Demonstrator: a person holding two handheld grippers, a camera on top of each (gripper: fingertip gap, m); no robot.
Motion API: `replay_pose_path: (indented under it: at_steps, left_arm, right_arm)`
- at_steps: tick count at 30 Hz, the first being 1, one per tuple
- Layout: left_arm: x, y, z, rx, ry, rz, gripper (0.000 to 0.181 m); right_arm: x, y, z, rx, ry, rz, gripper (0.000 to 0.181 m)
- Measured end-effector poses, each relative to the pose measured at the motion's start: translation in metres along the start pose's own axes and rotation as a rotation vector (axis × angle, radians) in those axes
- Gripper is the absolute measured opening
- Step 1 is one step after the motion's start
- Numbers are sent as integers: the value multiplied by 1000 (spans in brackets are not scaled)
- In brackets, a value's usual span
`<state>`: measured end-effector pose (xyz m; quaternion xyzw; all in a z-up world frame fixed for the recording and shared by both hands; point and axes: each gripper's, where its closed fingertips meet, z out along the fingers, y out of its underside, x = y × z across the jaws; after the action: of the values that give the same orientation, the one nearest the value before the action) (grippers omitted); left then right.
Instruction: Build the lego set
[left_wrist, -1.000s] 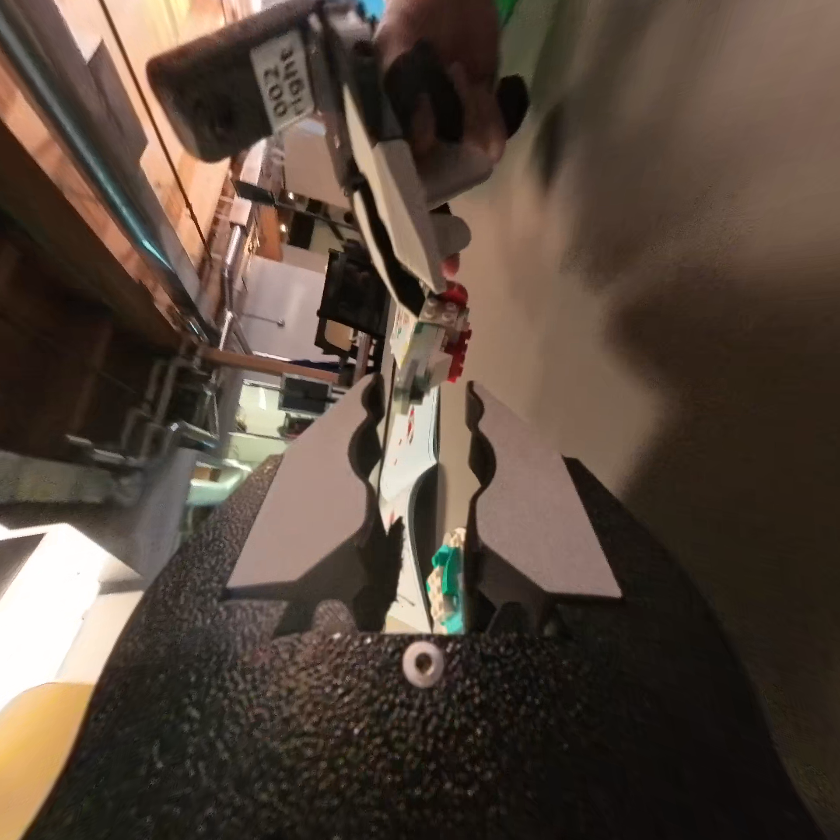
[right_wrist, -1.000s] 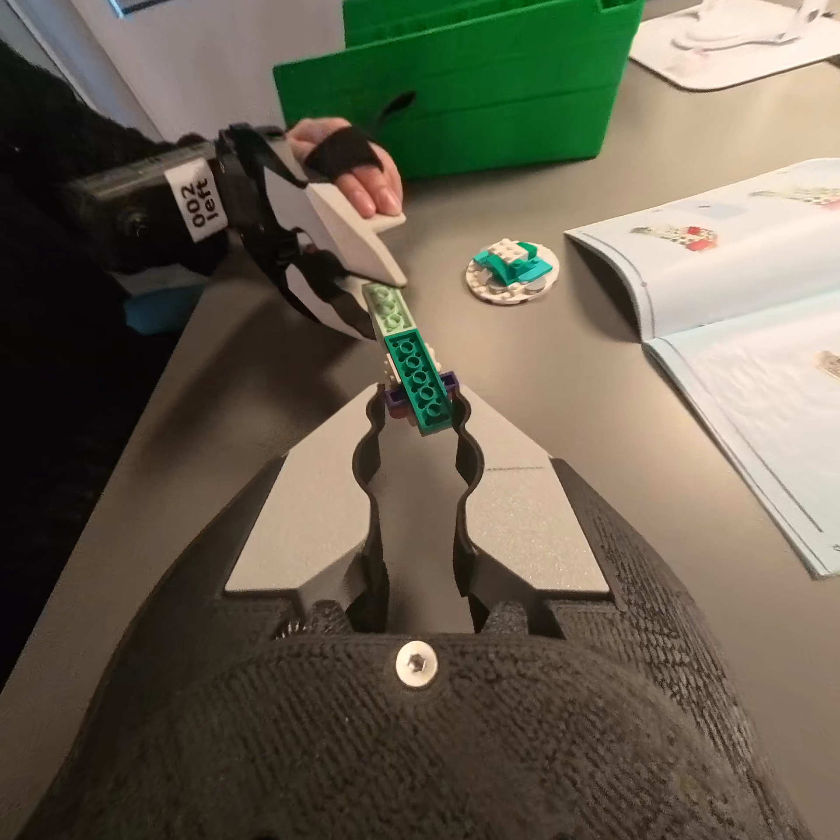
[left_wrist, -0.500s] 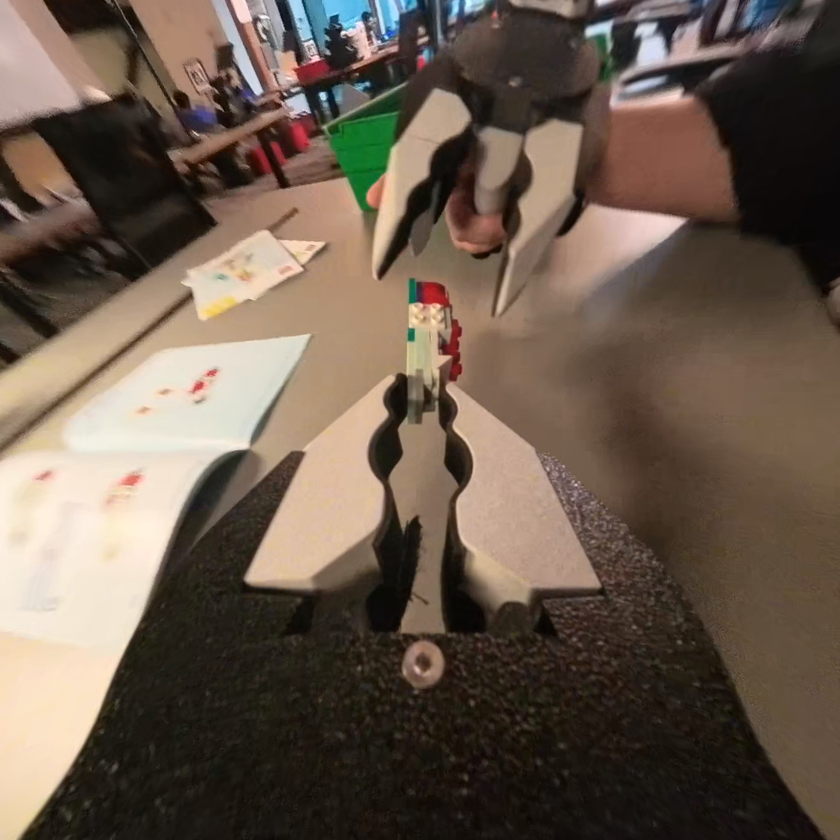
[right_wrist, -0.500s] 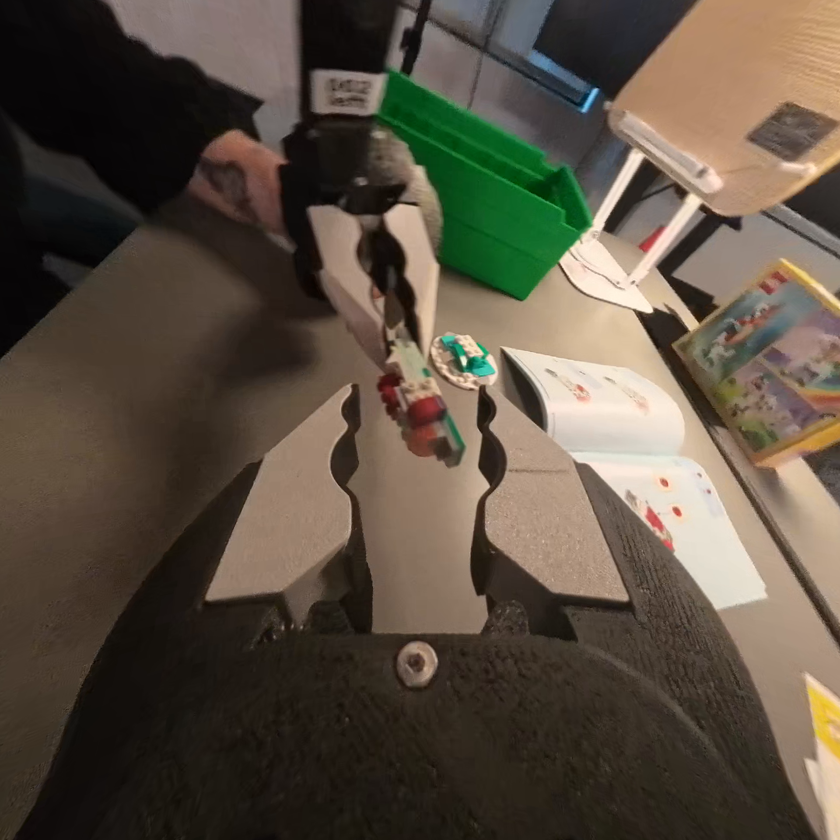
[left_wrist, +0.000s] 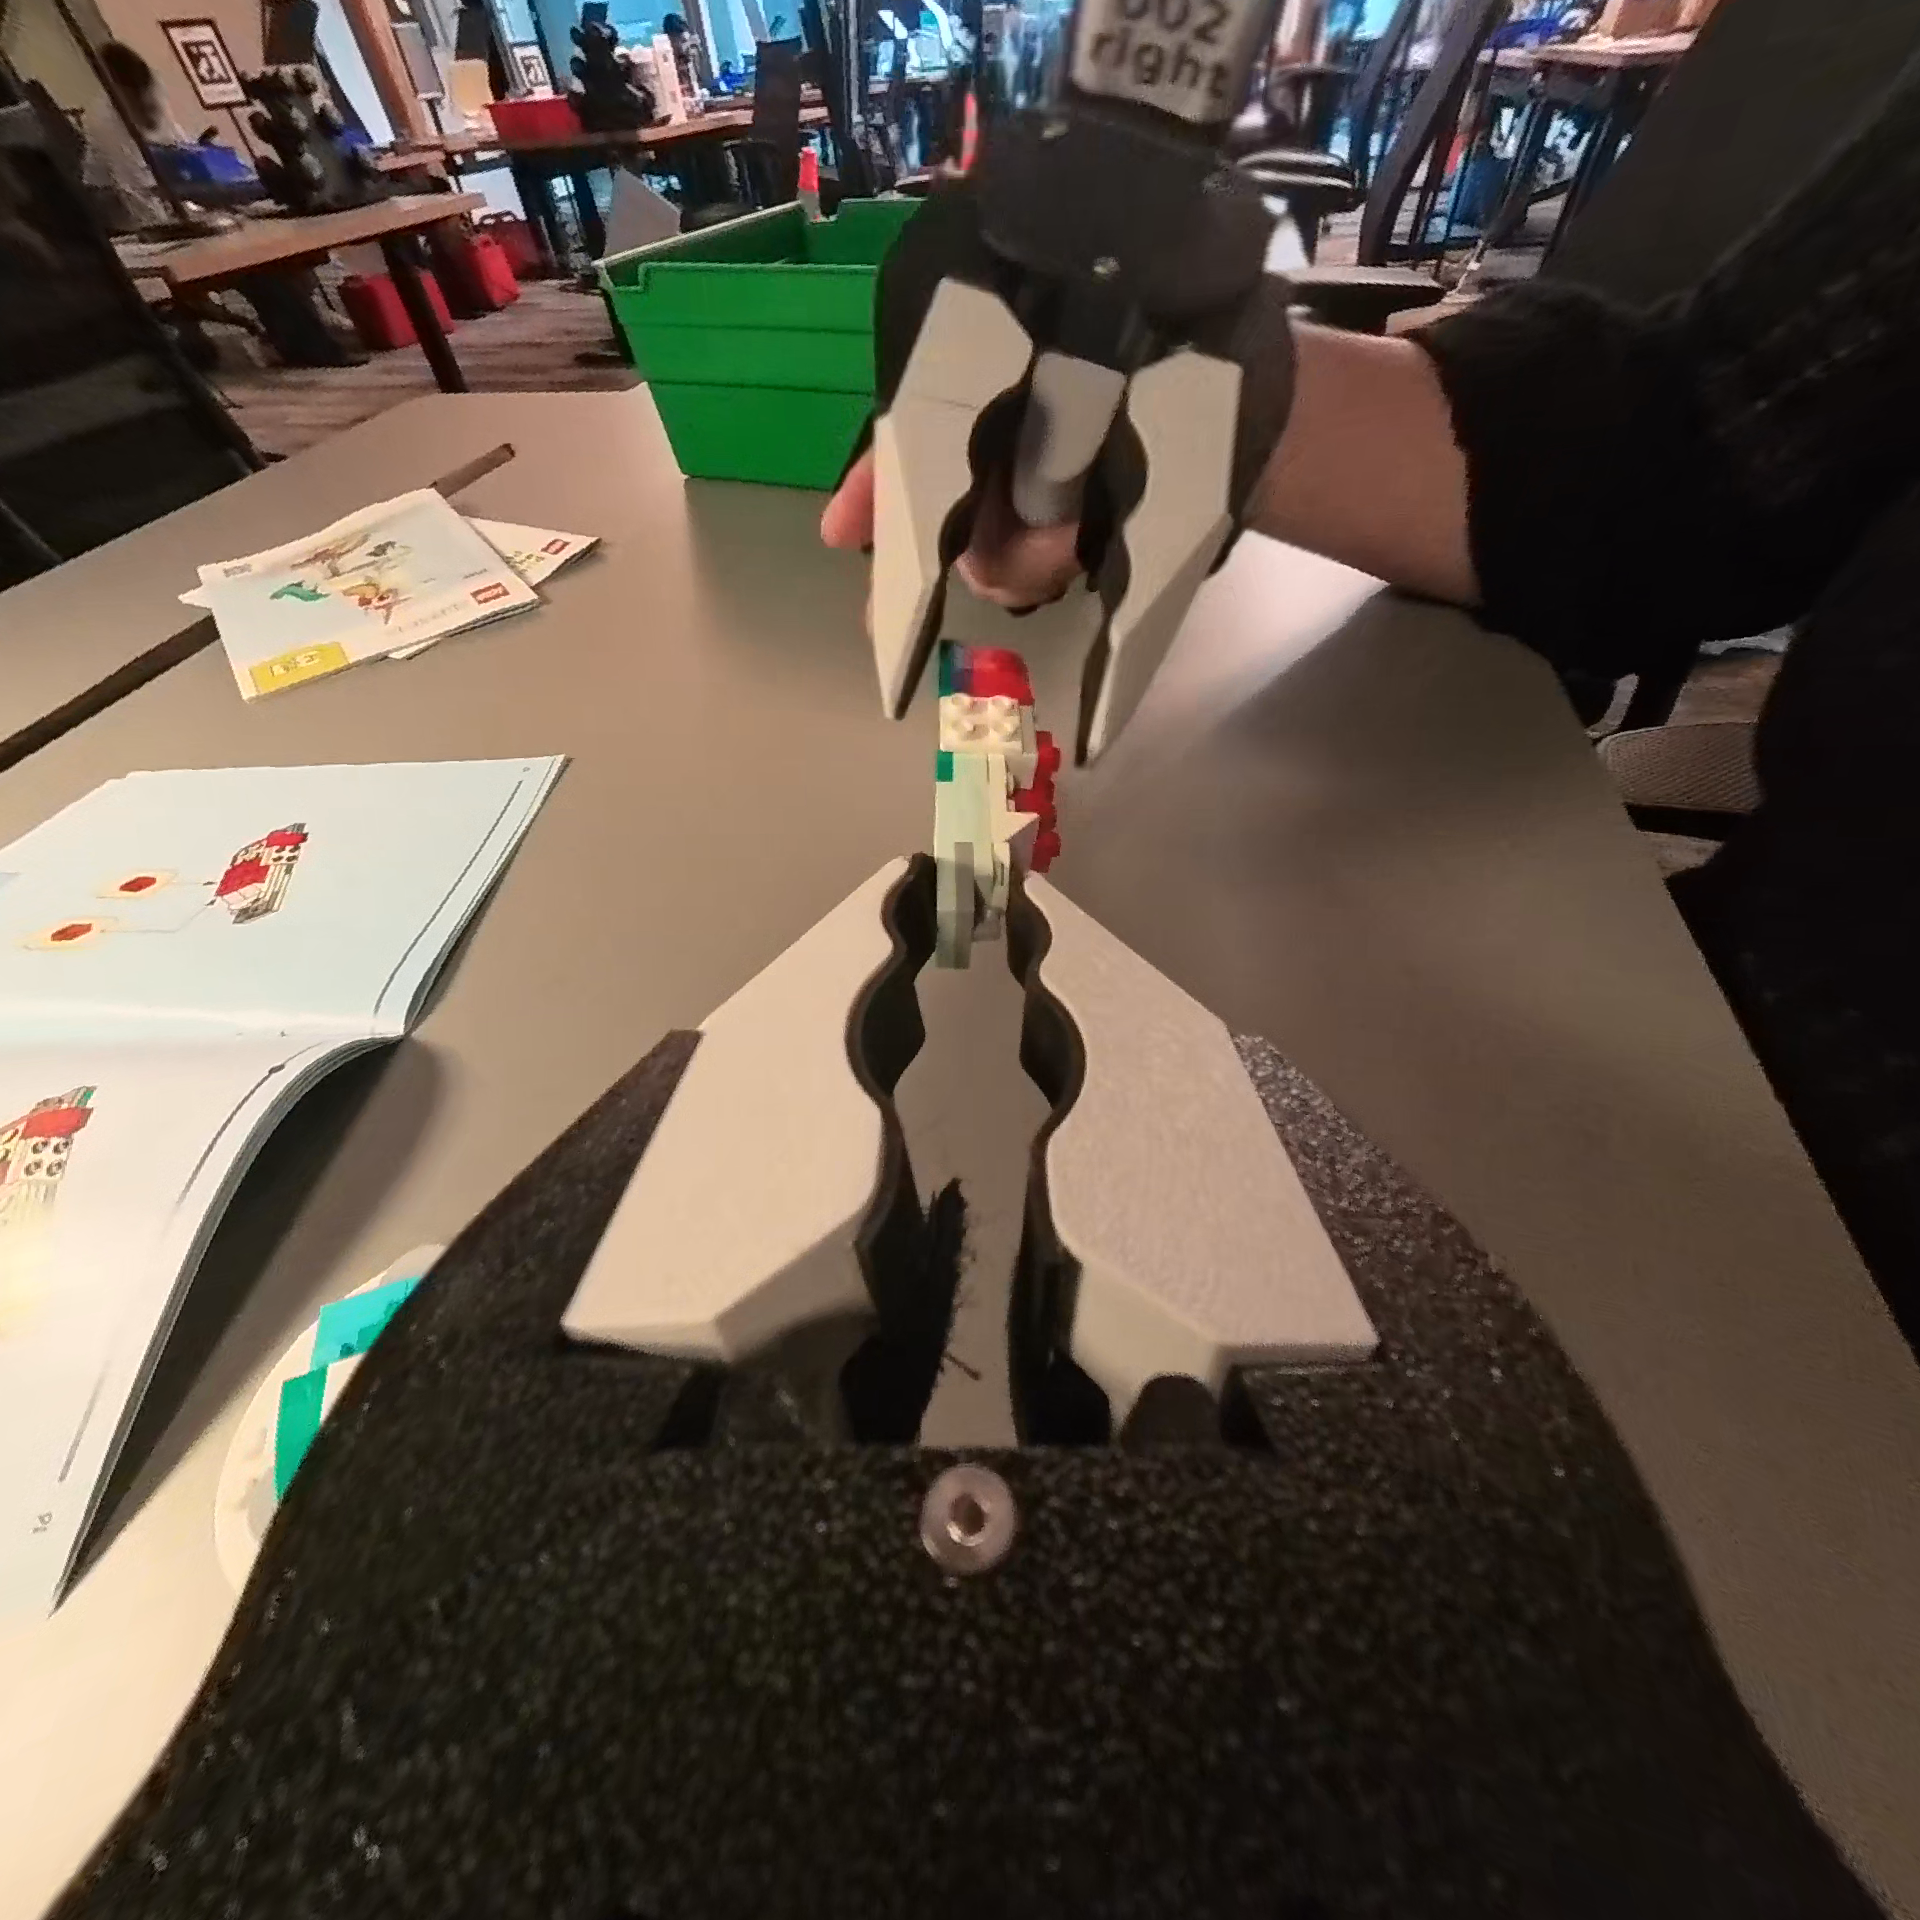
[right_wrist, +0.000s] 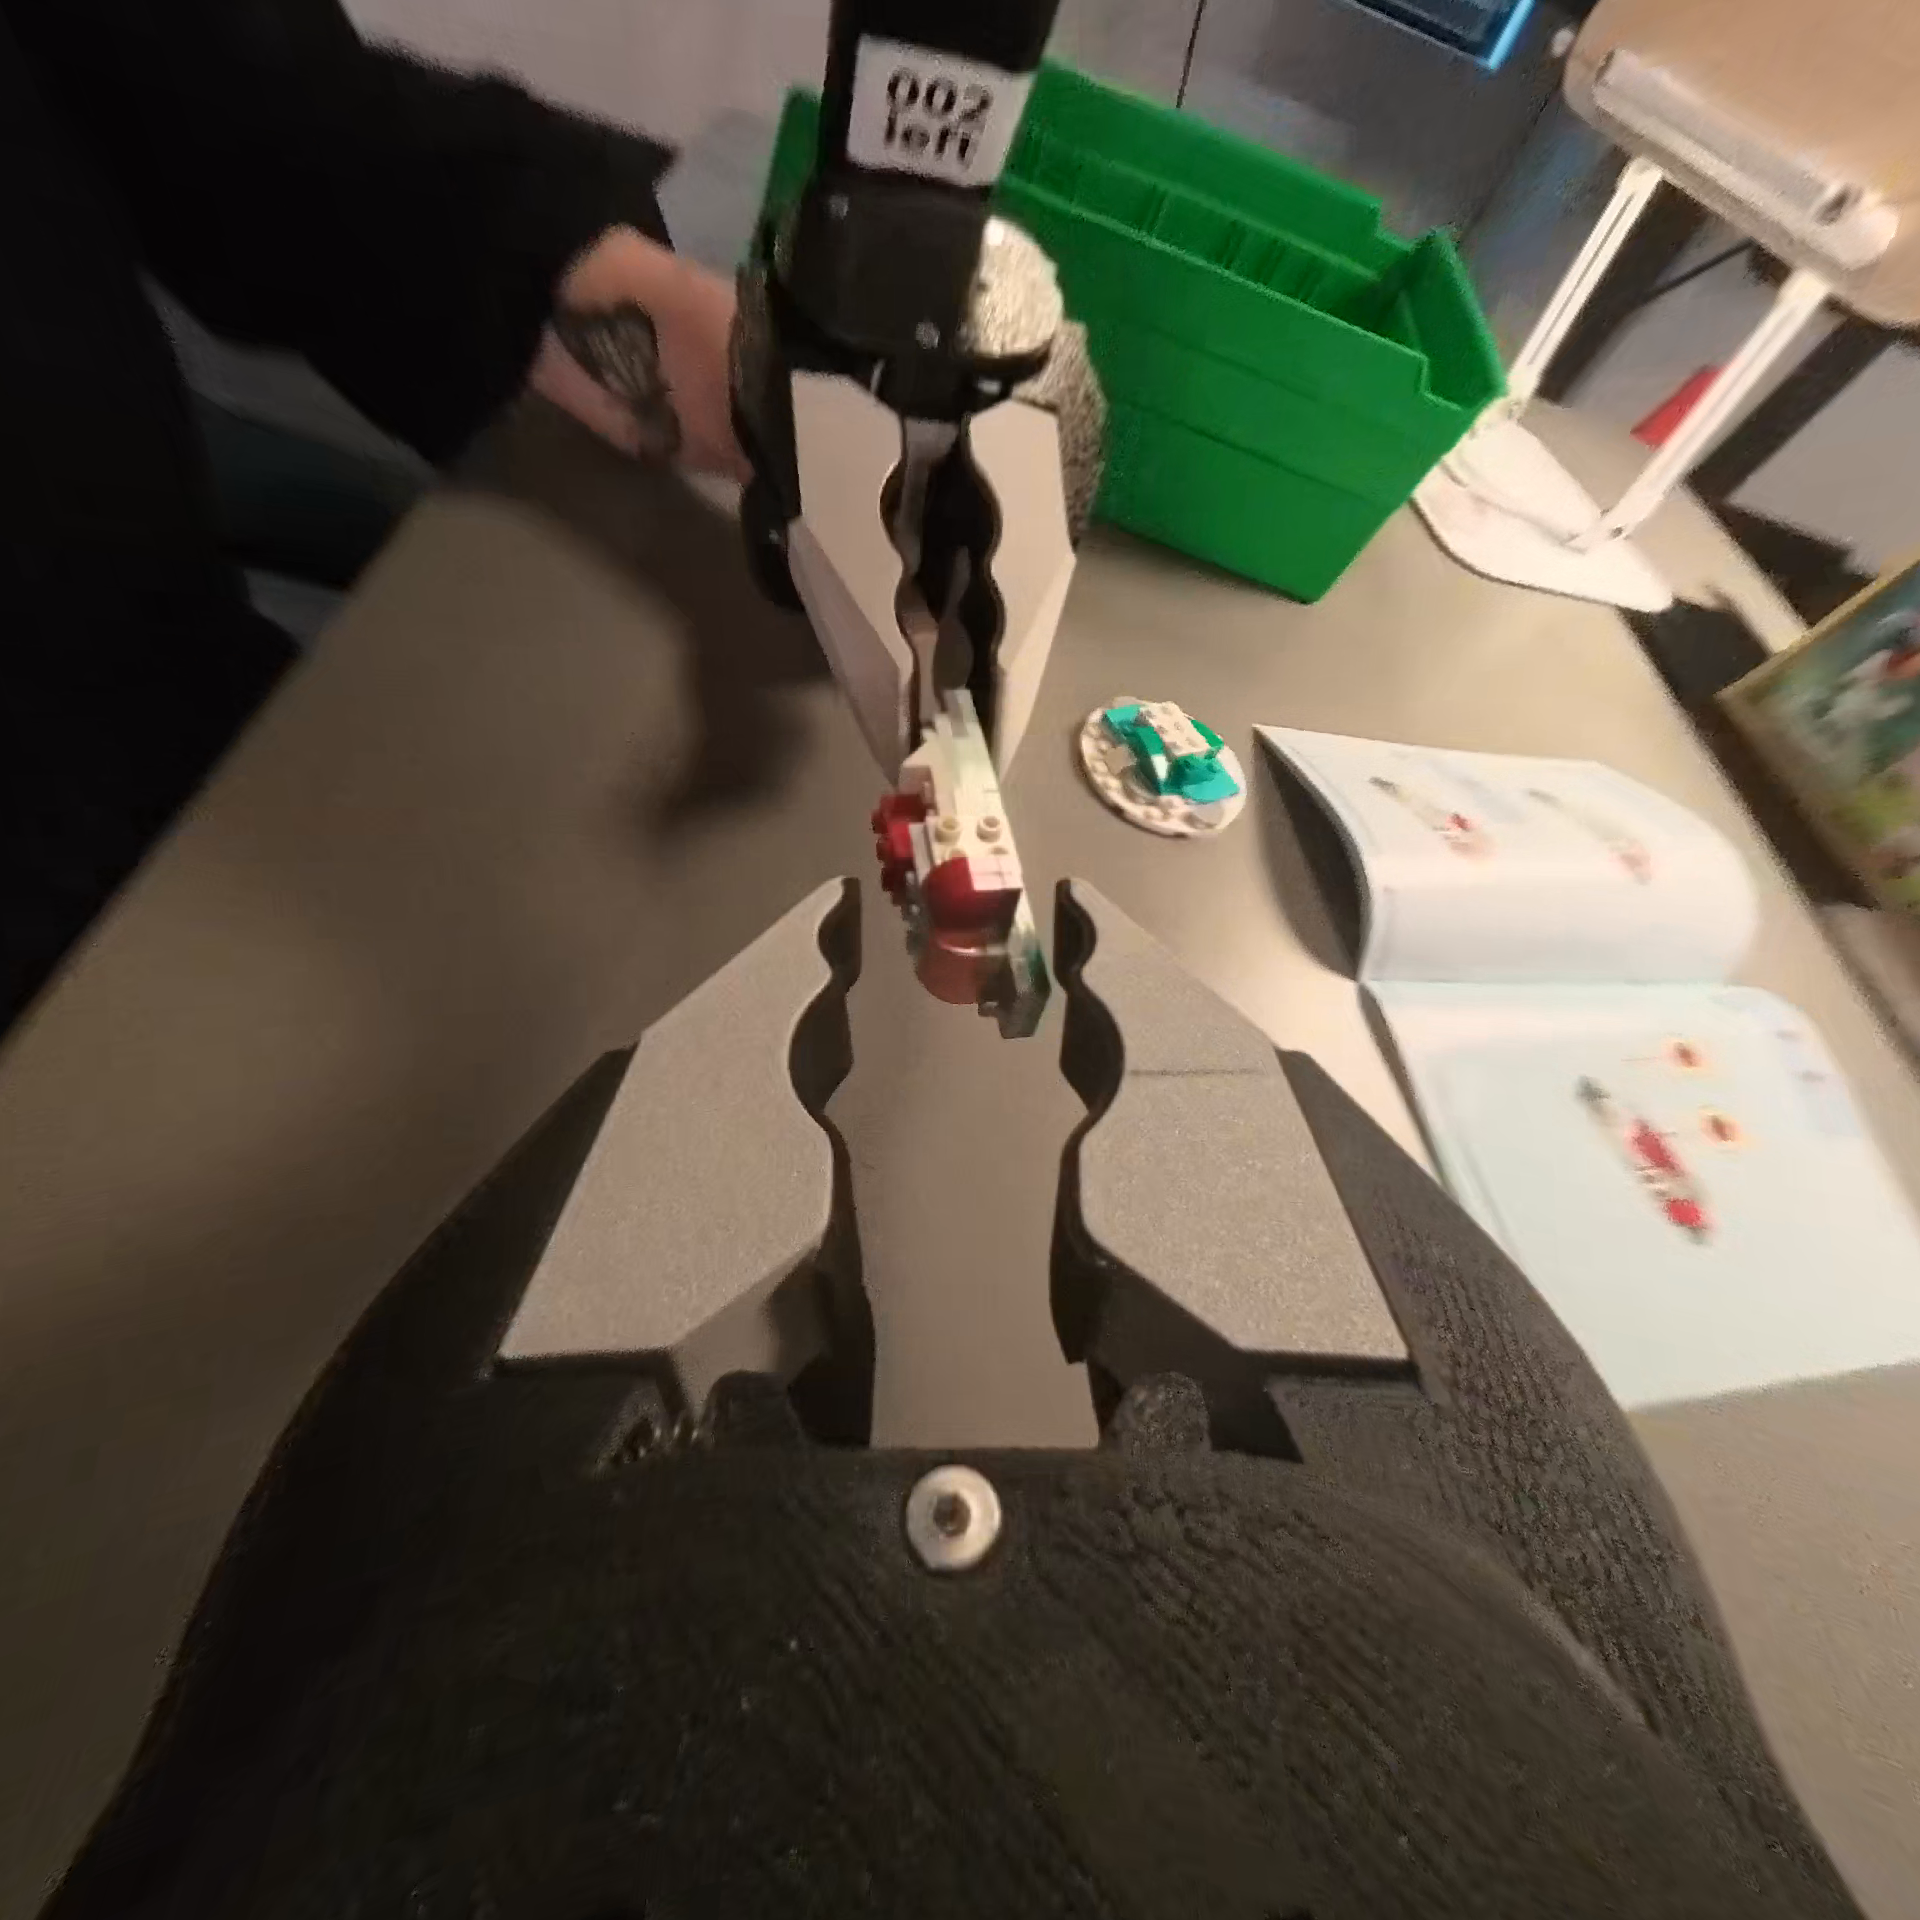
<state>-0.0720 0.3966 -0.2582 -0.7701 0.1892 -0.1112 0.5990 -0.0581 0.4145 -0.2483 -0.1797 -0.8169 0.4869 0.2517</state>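
Observation:
A small lego assembly (left_wrist: 982, 810) of white, pale green and red bricks is held above the grey table. My left gripper (left_wrist: 971, 894) is shut on its near, pale green end. My right gripper (right_wrist: 956, 902) is open, with its fingertips on either side of the red far end of the assembly (right_wrist: 961, 883), apart from it. The right gripper also shows in the left wrist view (left_wrist: 992, 722), facing mine. The left gripper shows in the right wrist view (right_wrist: 951, 740), clamped on the assembly.
A round white plate with teal bricks (right_wrist: 1162, 764) lies beside an open instruction booklet (right_wrist: 1538, 935). A green bin (right_wrist: 1247, 343) stands behind them, with a white stand (right_wrist: 1558, 520) and a lego box (right_wrist: 1849, 748) to the right. Folded leaflets (left_wrist: 384, 582) lie farther out. The grippers are tip to tip, or close to it.
My right gripper let go of the assembly and opened, leaving it in the left gripper. The left gripper turned level. The right gripper's open fingers have since moved in around the red end.

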Motion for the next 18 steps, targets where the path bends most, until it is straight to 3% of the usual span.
replay_pose_path:
  at_steps: [4,14,18]
  left_arm:
    - [3,-2,-2,21,32,-8,11]
    - [-5,-12,-8,100,-1,-48,15]
    - [-26,-19,-16,159,-145,-16,42]
  right_arm:
    - [-1,-4,-2,92,-74,142,23]
    - [12,-22,-5,250,-149,403,19]
    - [19,-3,-16,95,-166,366,17]
